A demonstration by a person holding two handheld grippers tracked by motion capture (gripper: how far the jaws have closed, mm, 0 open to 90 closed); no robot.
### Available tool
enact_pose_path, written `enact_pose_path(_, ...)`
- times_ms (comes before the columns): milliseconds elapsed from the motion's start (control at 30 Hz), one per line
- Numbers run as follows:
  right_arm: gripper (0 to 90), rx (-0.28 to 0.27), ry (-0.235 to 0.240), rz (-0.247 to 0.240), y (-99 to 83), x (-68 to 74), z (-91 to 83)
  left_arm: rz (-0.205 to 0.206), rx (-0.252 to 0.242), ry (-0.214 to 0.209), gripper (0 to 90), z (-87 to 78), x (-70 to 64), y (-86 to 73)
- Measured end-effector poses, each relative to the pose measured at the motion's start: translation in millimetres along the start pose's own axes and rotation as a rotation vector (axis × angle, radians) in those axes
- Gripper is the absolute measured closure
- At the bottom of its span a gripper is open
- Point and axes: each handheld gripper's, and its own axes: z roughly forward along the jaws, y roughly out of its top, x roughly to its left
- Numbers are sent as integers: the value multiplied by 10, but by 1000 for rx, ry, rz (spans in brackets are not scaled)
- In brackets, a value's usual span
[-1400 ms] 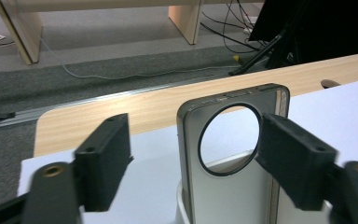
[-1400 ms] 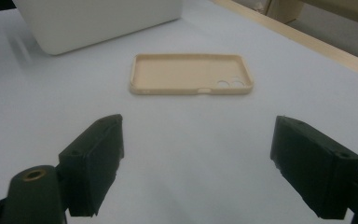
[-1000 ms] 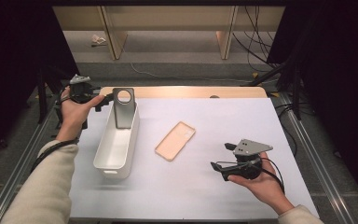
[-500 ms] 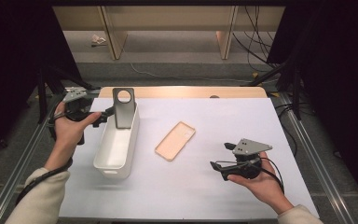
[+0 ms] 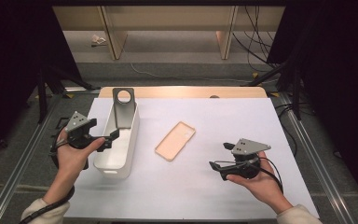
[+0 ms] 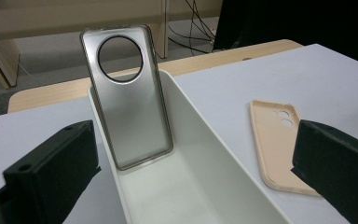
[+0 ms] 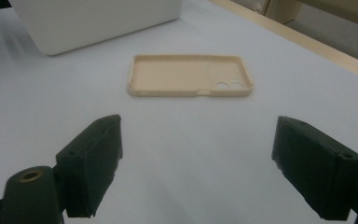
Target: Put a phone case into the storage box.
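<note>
**Two phone cases, one bin, both grippers empty**

Moved since the earlier frames: the left gripper (image 5: 113, 136), a second ago up at the far end of the white bin (image 5: 131, 140) by the grey case (image 5: 123, 107), now sits back at the bin's near-left side, jaws spread wide and holding nothing. Right gripper (image 5: 213, 164): position unchanged at the near right of the table (image 5: 261, 121), jaws likewise wide apart and empty.

Item 1. Grey translucent phone case with a large round camera hole; stands upright, leaning against the bin's far end wall, hole uppermost. In the left gripper view it (image 6: 126, 93) lies straight ahead between the jaws.

Item 2. Peach phone case (image 5: 175, 140); lies flat, open side up, on the white table cover between bin and right gripper, apart from both. Its long axis runs diagonally, near-left to far-right, camera cutouts at the far end. In the right gripper view it (image 7: 186, 74) lies dead ahead and crosswise to the jaws. The right gripper looks the better placed to take it; a grasp would likely close across the short width.

Markings: no brand, label or legible writing on cases, bin or grippers.
</note>
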Motion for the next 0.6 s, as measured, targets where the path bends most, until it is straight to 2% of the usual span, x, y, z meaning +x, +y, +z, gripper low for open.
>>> enact_pose_path(200,172,1,1,2,-3,-10,-6,7,-3,-19,0,-54,-86,-57)
enact_pose_path(600,171,-6,0,7,5,-7,-7,26,-18,-68,5,-210,-367,-177)
